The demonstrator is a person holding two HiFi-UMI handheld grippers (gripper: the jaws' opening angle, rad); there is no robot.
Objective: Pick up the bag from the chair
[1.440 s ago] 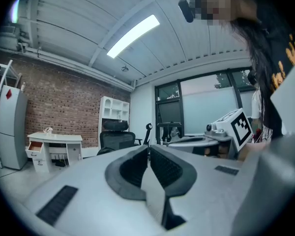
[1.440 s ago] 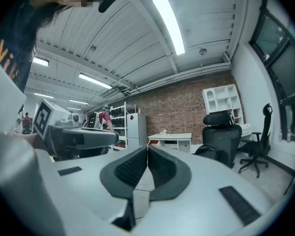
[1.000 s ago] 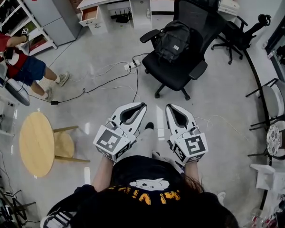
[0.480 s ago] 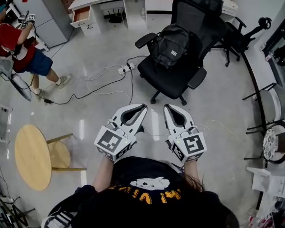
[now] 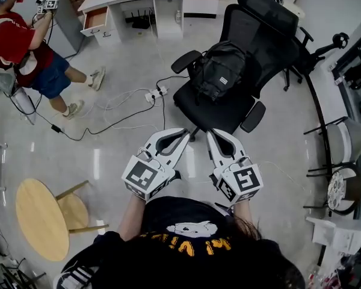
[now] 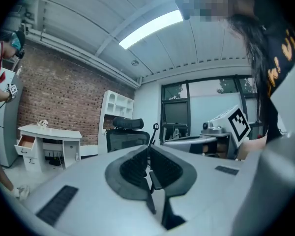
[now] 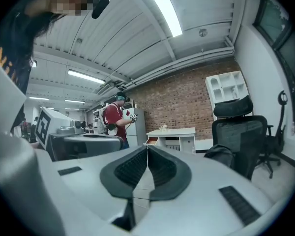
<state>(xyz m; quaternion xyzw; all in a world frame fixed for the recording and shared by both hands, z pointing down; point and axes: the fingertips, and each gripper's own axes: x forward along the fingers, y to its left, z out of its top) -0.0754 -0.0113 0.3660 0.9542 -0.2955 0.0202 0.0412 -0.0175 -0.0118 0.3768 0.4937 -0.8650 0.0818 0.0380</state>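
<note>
A black backpack [image 5: 219, 71] sits upright on the seat of a black office chair [image 5: 259, 38], leaning on its backrest. In the right gripper view the backpack [image 7: 220, 155] shows low beside the chair [image 7: 241, 132]. Both grippers are held close to my body, well short of the chair. My left gripper [image 5: 183, 133] is shut with nothing in it, its pads meeting at the tip [image 6: 148, 147]. My right gripper [image 5: 212, 135] is shut and empty too, pads touching [image 7: 147, 149]. In the left gripper view only the chair's headrest [image 6: 128, 124] shows.
A person in a red shirt [image 5: 24, 44] stands at the far left. A white desk [image 5: 135, 5] with an open drawer stands beyond. Cables and a power strip [image 5: 151, 93] lie on the floor left of the chair. A round wooden table [image 5: 41, 218] is at lower left.
I have stepped closer to the chair, so it and the backpack sit nearer the grippers. The person in red has moved up the left side. Both grippers stay shut.
</note>
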